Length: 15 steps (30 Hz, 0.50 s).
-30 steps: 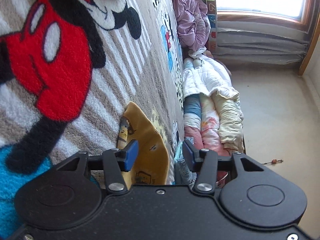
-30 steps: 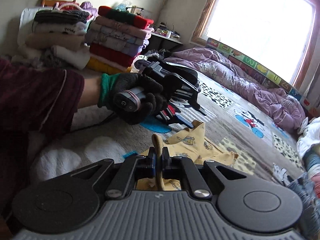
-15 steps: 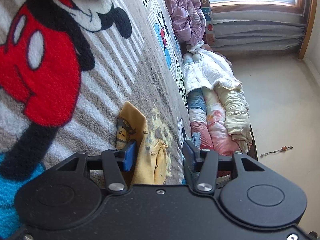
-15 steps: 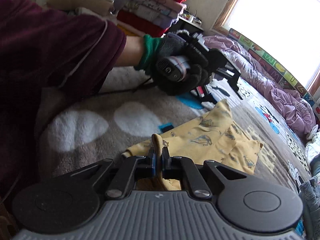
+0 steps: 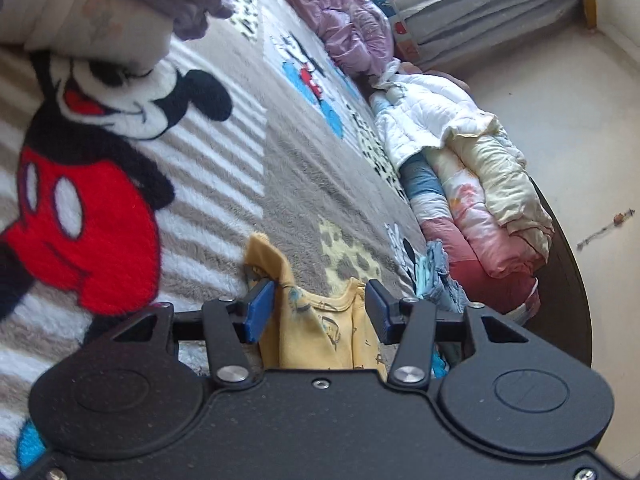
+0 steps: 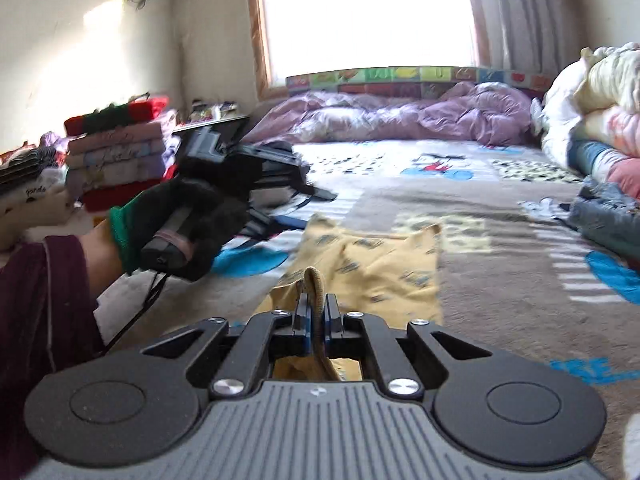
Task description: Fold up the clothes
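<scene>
Two grippers are in view. We find the right gripper (image 6: 316, 322), at lower centre of its frame, pressed tight on a rolled edge of the yellow shirt (image 6: 376, 264); the rest of the shirt lies crumpled on the cartoon blanket (image 6: 500, 248) just beyond it. The left gripper (image 5: 318, 310) has its jaws apart and closing, with shirt cloth between the pads (image 5: 258, 310), though we see no pad pressing on it. At left in the right view, a gloved hand (image 6: 180, 232) grips the left tool's handle. Folded clothes (image 6: 116, 152) are stacked at far left.
</scene>
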Available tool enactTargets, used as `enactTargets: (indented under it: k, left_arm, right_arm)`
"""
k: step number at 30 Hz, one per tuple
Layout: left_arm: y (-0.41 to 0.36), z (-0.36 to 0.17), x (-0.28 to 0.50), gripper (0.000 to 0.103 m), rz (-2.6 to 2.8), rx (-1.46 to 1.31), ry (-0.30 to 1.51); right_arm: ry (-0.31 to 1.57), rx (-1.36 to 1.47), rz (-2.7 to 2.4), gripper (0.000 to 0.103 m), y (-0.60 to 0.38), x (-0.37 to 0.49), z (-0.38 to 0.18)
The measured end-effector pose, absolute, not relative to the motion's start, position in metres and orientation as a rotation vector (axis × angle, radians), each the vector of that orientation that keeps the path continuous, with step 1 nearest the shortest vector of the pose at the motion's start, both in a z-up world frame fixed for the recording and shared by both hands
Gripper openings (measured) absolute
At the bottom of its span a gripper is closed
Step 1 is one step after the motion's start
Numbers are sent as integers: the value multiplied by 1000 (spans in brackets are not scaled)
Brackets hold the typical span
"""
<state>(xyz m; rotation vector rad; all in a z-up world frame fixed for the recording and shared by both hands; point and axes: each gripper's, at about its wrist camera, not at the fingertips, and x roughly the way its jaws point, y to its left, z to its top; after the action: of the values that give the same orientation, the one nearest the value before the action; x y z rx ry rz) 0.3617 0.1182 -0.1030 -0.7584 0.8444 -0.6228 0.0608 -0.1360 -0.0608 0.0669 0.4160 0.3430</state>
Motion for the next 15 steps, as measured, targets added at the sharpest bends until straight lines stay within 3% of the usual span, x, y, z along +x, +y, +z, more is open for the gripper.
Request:
enactTargets:
  k: [2,7,11,15]
  left_arm:
    - [115,-104,362,34,-629,-728,843]
    - [108,-98,360,27,-662,-659,815]
    - [105,-97,363,6,-627,-612,787]
    - [105,-106,368,1,-601,-614,785]
  right_arm:
    - [401,91,345,8,-139,58,-62]
    - [364,193,335,8,-148,57,-64]
    - [332,296,304,8,-160,63,-62]
    - [291,264,310,8,-157,61,-57]
